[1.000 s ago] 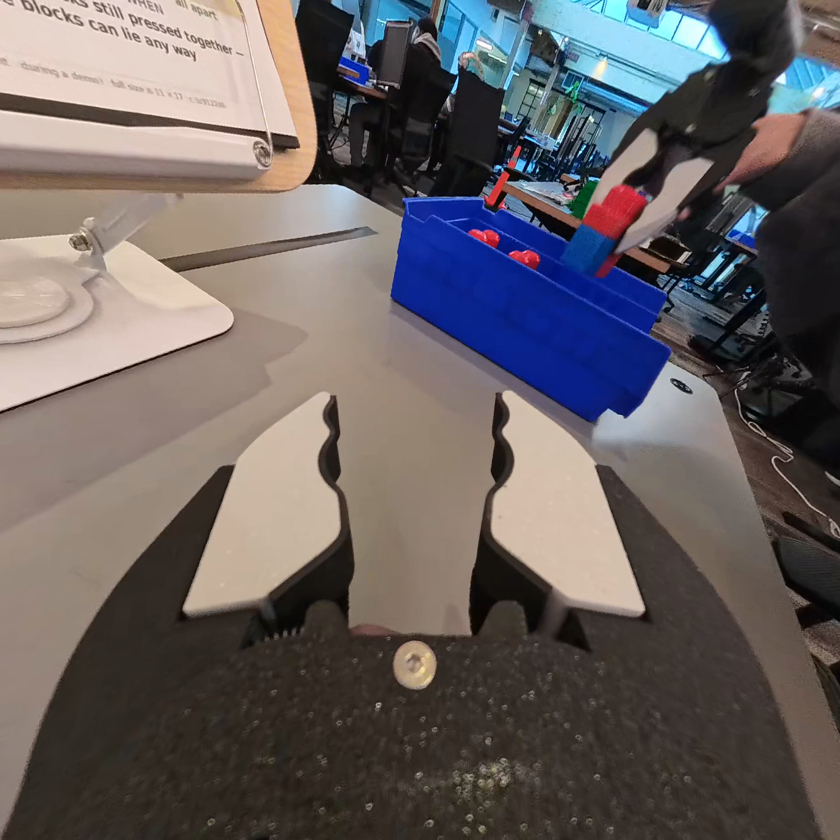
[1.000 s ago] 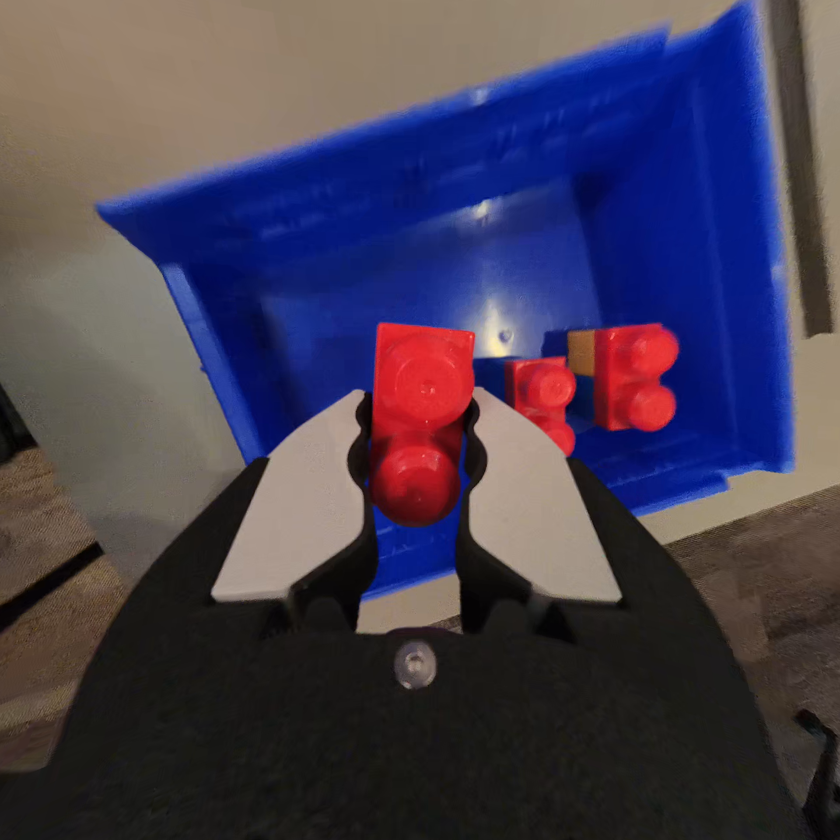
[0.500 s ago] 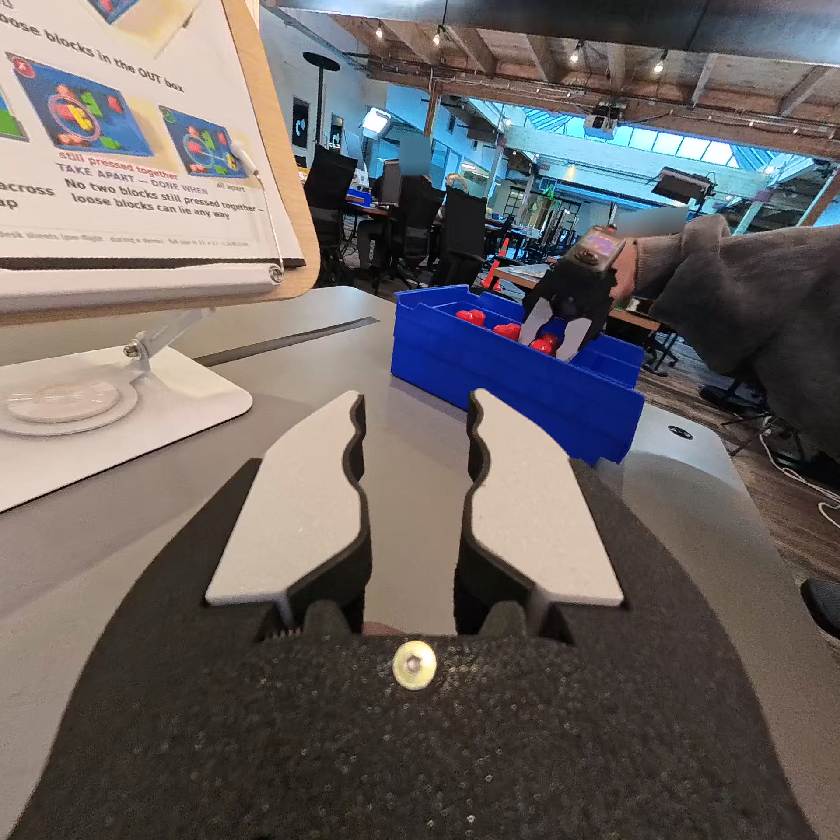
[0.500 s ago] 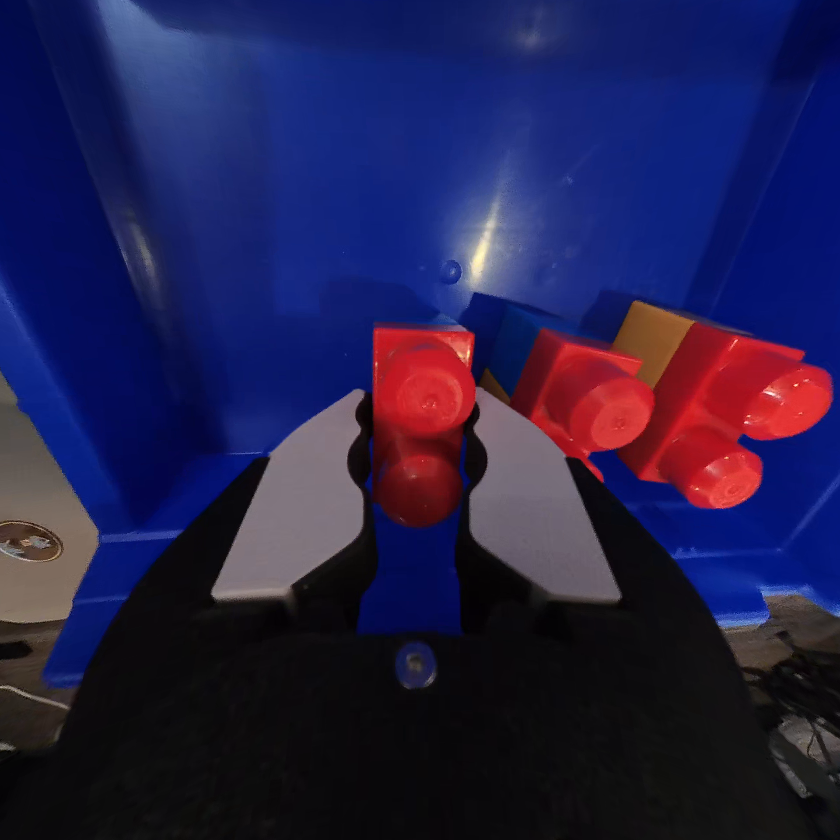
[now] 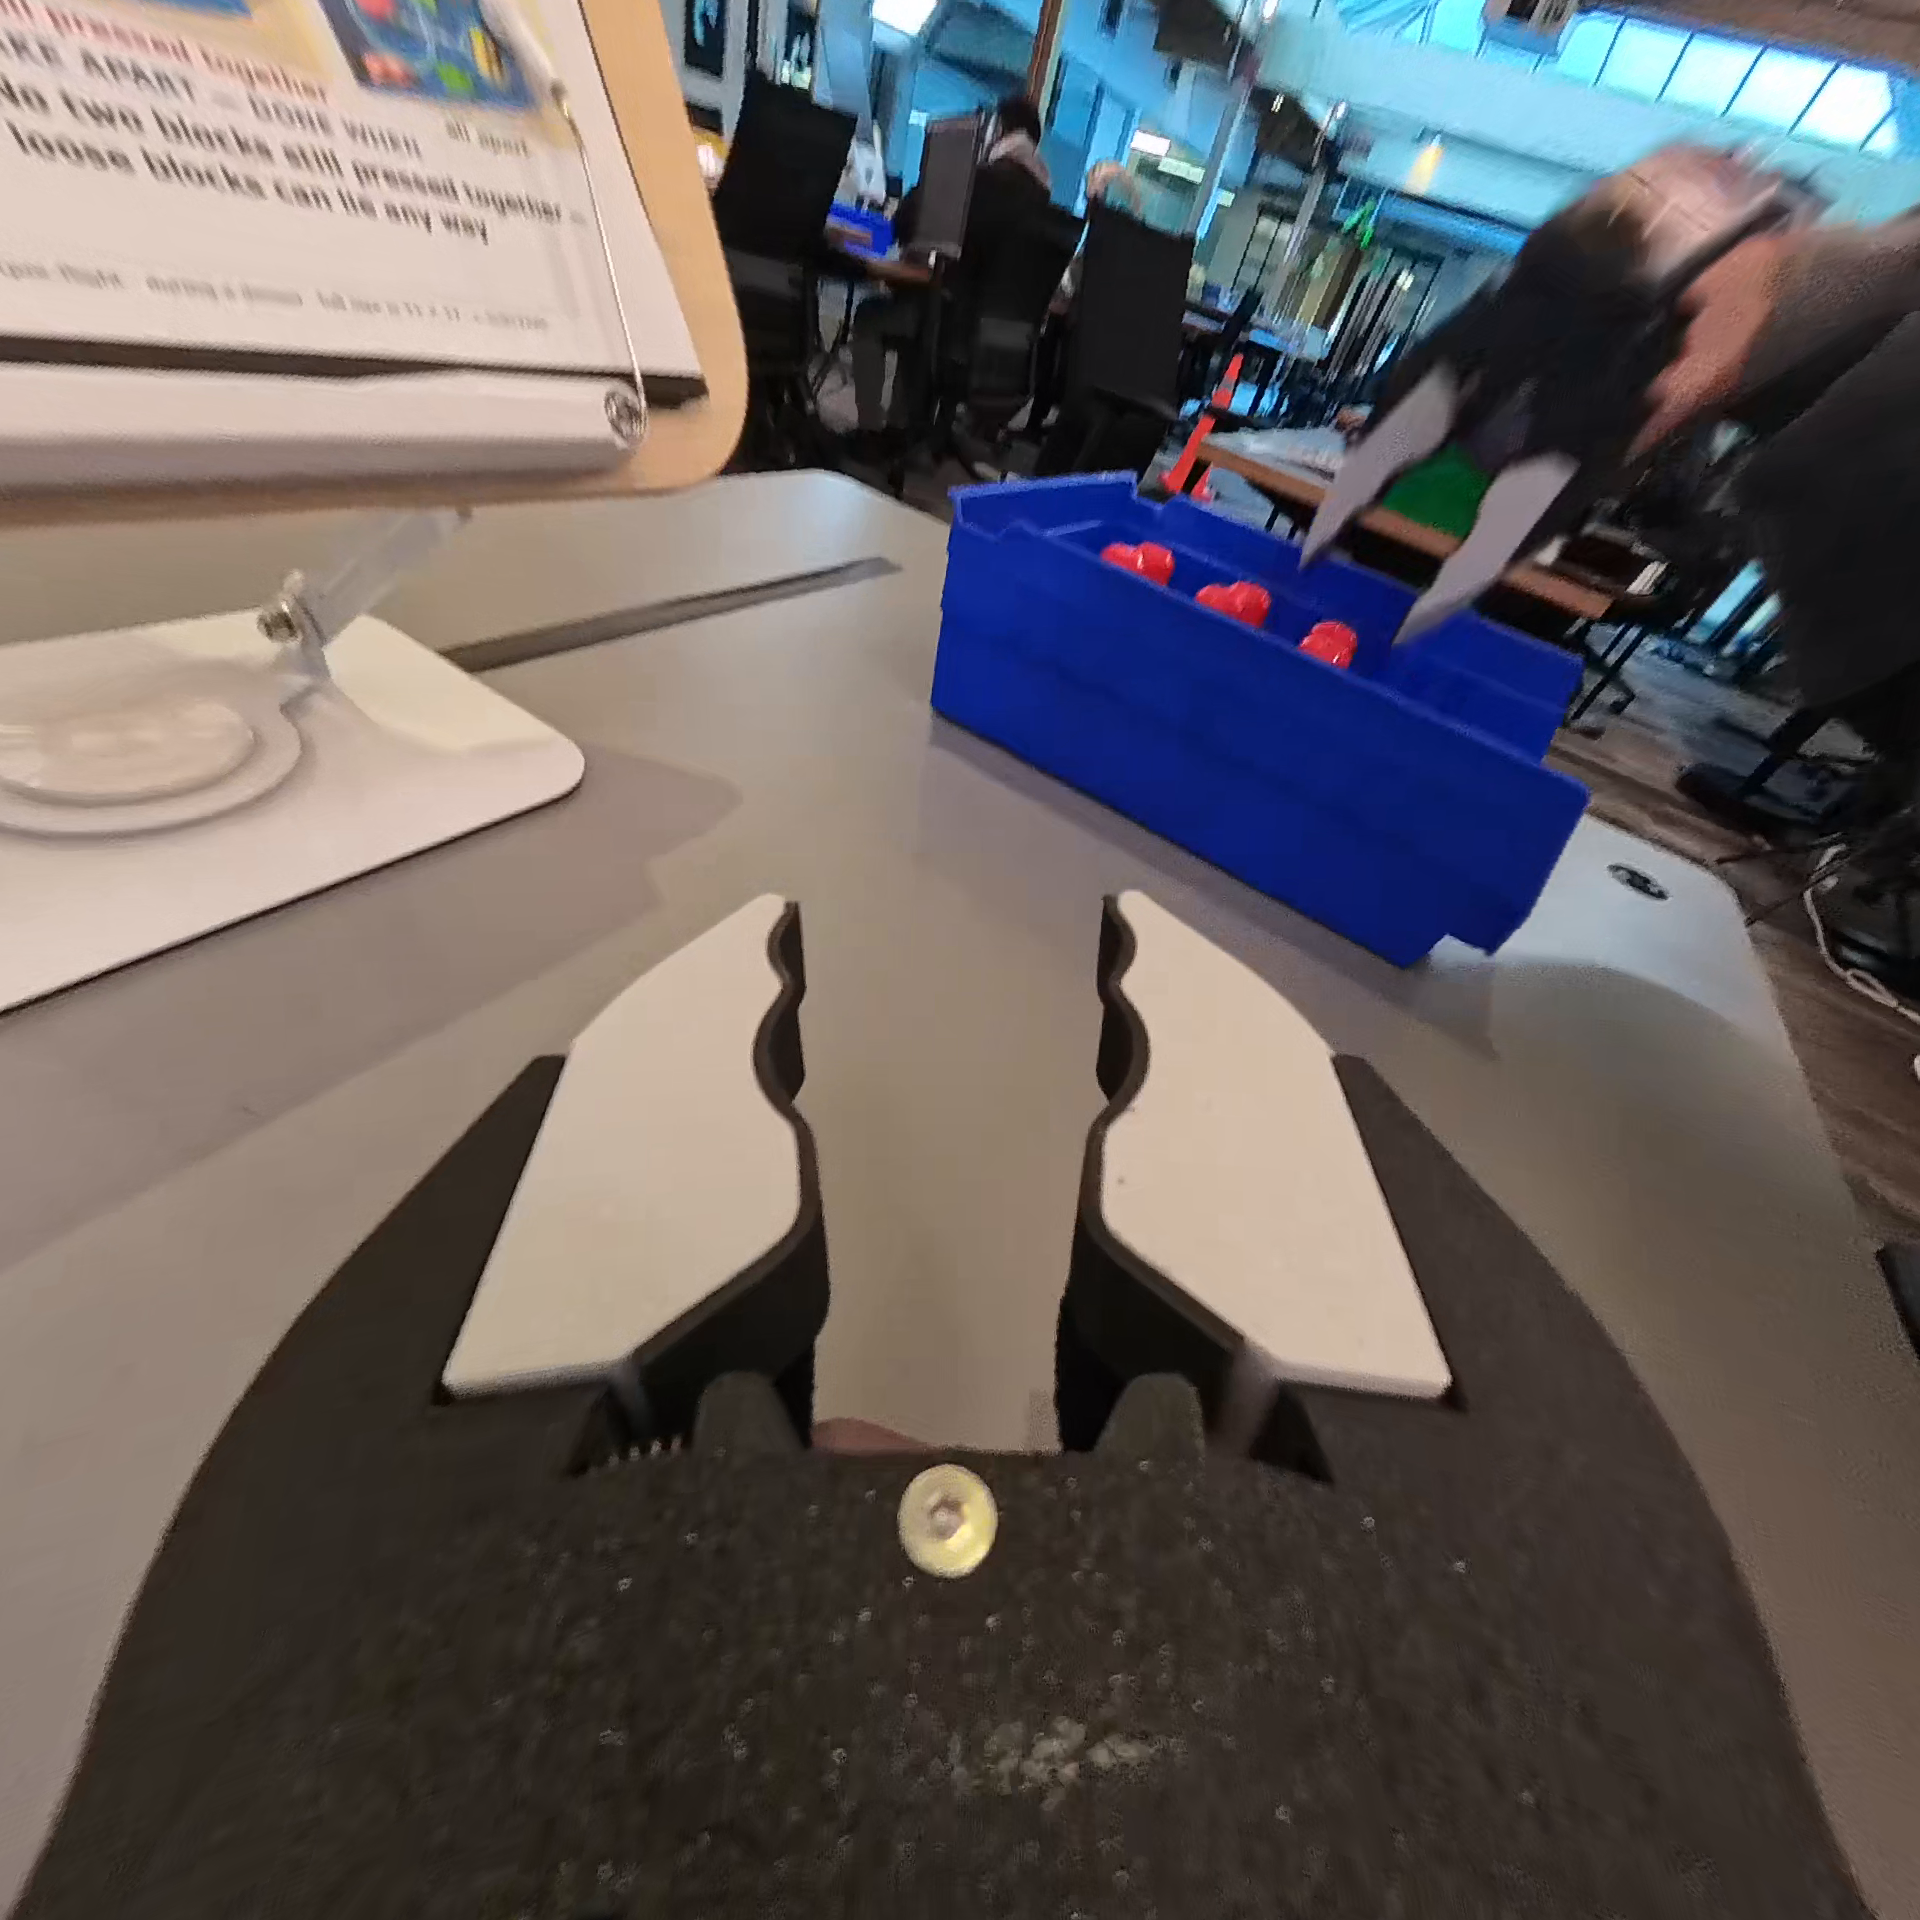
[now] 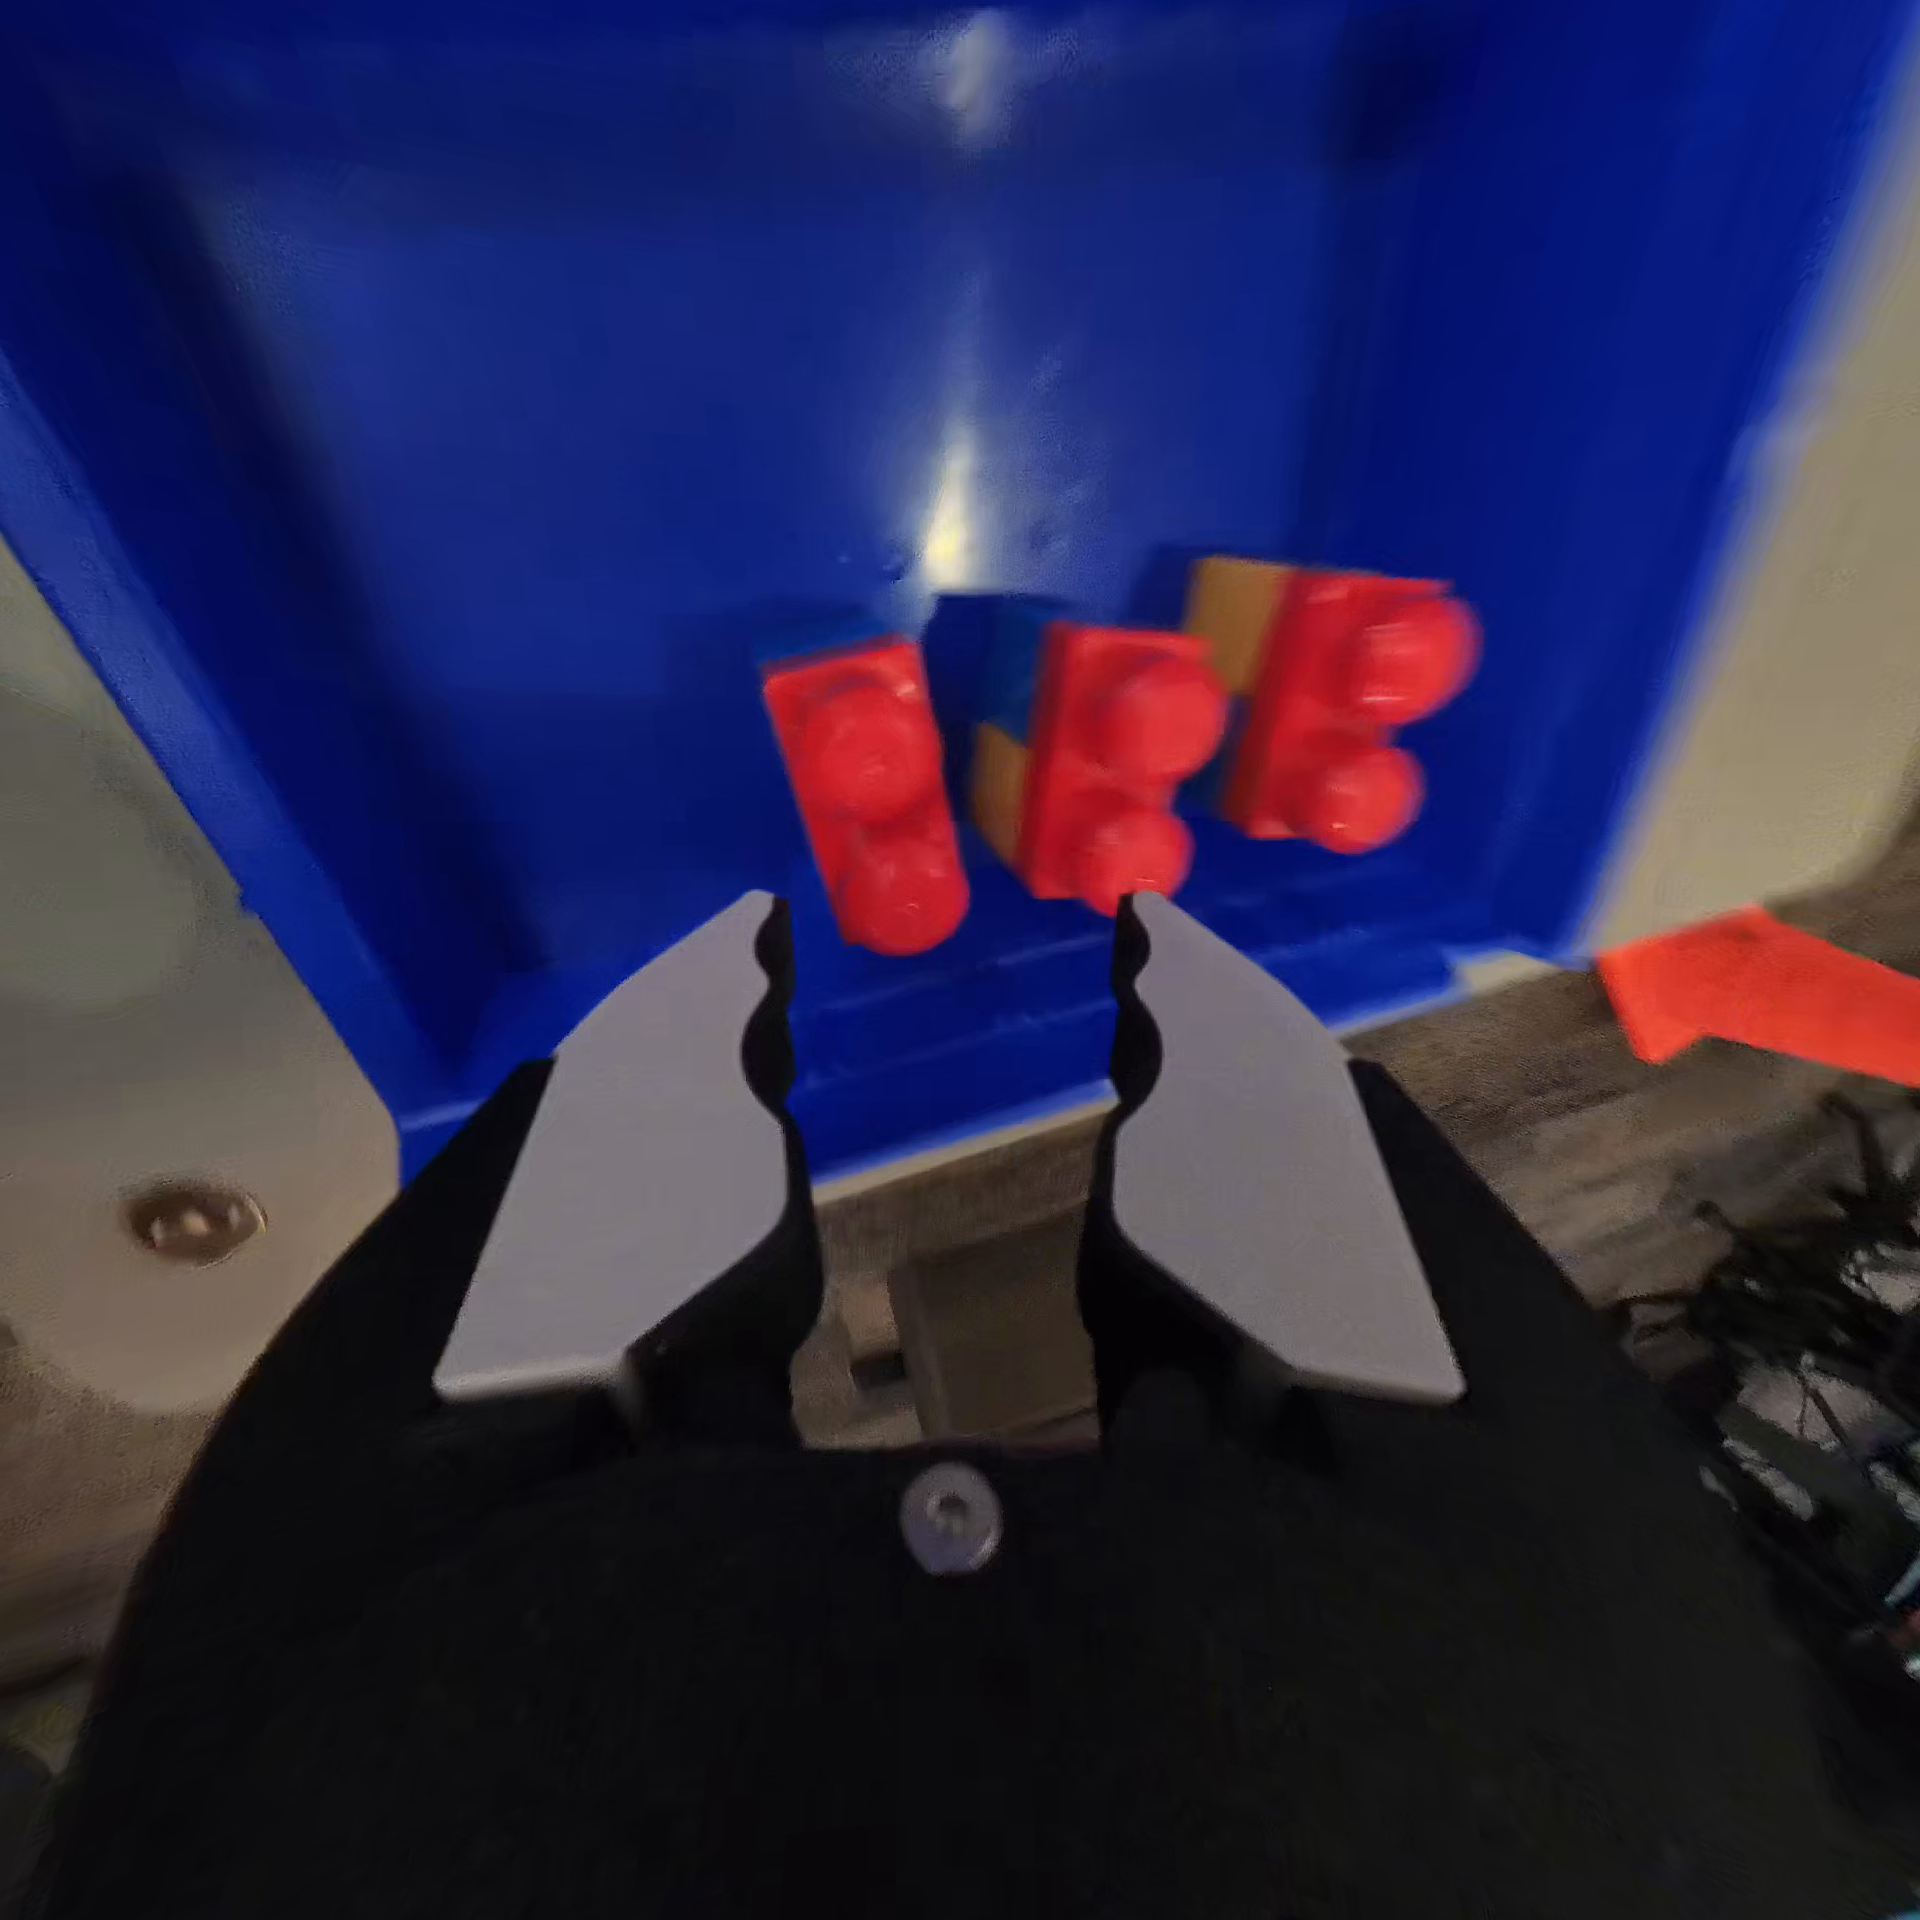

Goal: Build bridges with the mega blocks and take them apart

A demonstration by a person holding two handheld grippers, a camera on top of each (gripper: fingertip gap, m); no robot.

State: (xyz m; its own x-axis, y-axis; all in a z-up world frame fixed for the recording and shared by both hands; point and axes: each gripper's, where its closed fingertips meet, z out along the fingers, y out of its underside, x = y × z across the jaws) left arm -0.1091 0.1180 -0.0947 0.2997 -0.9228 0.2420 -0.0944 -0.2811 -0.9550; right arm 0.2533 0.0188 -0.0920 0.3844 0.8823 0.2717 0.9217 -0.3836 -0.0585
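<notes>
A blue bin (image 5: 1247, 748) stands on the grey table (image 5: 935, 1039); it also shows in the right wrist view (image 6: 623, 416). Three red-topped block stacks lie in it: a left one (image 6: 868, 795), a middle one (image 6: 1117, 769) and a right one (image 6: 1340, 717), with blue and orange blocks under them. Their red tops show in the left wrist view (image 5: 1231, 601). My right gripper (image 6: 951, 914) is open and empty above the bin's near wall; it also shows in the left wrist view (image 5: 1392, 566). My left gripper (image 5: 951, 914) is open and empty over bare table.
A white stand (image 5: 260, 748) holding an instruction sheet on a board (image 5: 312, 208) is at the left. The table's right edge (image 5: 1766, 1039) drops to a floor with cables. An orange-red shape (image 6: 1756, 997) lies right of the bin. Chairs and seated people are far behind. About 40 cm separates my left fingertips from my right.
My right gripper lowered the red-topped stack into the bin, opened and let it go, then drew back upward. My left gripper's fingers narrowed, then widened again.
</notes>
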